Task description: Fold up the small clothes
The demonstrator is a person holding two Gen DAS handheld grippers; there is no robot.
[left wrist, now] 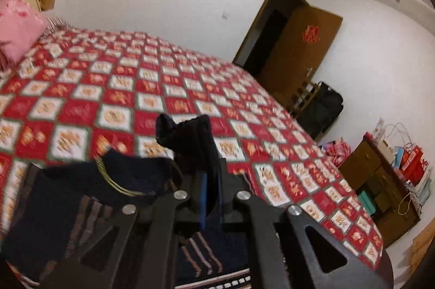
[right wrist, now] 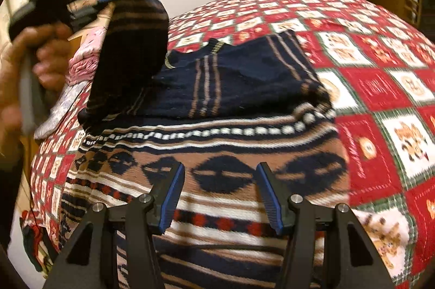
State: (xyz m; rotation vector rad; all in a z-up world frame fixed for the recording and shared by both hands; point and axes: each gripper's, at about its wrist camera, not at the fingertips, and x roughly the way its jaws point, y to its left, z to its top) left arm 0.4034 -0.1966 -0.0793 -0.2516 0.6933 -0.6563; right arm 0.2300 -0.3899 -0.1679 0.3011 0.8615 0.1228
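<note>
Sleeve [right wrist: 130, 44] fold underway — your left gripper [left wrist: 210, 180] pinches it, raised at 10 o'clock over the sweater [right wrist: 217, 153]. Right gripper [right wrist: 220, 193] spread, empty — next, lay sleeve across.

The right gripper [right wrist: 220, 193], at the bottom centre of its own view, has two black fingers [right wrist: 168, 196] lined with ribbed blue pads, carried on black linkage arms with triangular cut-outs and round silver pivot screws. The left gripper [left wrist: 210, 193], at the bottom of its view, shows the same black links, silver screws and thin blue pad edges. In the upper left of the right wrist view it appears as a blurred black body above a grey handle, wrapped by the person's hand [right wrist: 46, 55].
</note>
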